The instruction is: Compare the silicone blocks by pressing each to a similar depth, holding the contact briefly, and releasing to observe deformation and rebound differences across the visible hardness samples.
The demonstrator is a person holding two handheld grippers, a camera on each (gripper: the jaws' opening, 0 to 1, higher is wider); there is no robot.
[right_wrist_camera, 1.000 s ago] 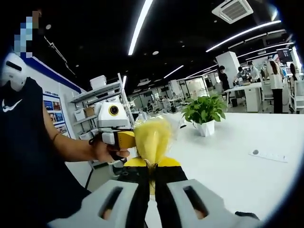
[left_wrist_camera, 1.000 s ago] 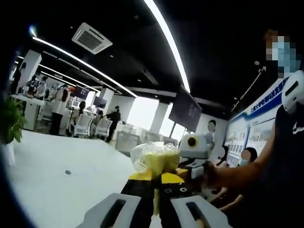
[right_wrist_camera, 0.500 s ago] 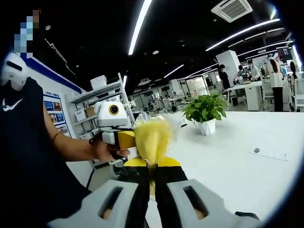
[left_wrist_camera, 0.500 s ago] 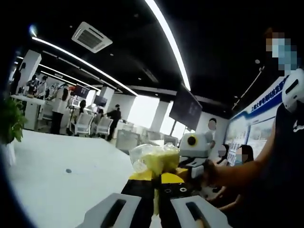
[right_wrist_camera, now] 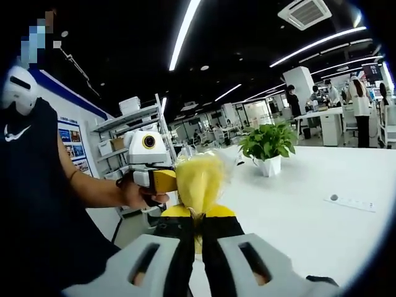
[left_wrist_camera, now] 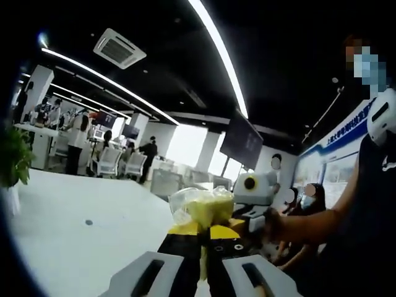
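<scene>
Hidden or unclear: yellow item (left_wrist_camera: 209, 209) wrapped in clear film, so shape and surface hard to read; lower end tucked between the jaws in both views; whether a silicone block, cannot tell.
Left gripper (left_wrist_camera: 203, 242): jaws clenched nearly together on the yellow item, which rises straight above the tips in the left gripper view; also visible at left in the right gripper view (right_wrist_camera: 148, 162), gripped by a hand (right_wrist_camera: 137, 194).
Right gripper (right_wrist_camera: 197, 224): jaws pinched tight on the same yellow item (right_wrist_camera: 198, 178); seen at right in the left gripper view (left_wrist_camera: 252, 193), held by the other hand (left_wrist_camera: 274, 225).
Yellow item: held in the air between the 2 grippers, above the near edge of the white table (right_wrist_camera: 297, 204); bright yellow, bunched and narrowing downward into the jaws, film crinkled and glossy around it.
Table: wide, white, with a small round dark mark (left_wrist_camera: 89, 223) on it.
Potted plant (right_wrist_camera: 268, 145): upright in a white pot, far across the table, well apart from the grippers.
Far background: shelving (right_wrist_camera: 133, 133) at left in the right gripper view, wall screen (left_wrist_camera: 241, 143), ceiling light strips, small figures too distant to make out.
</scene>
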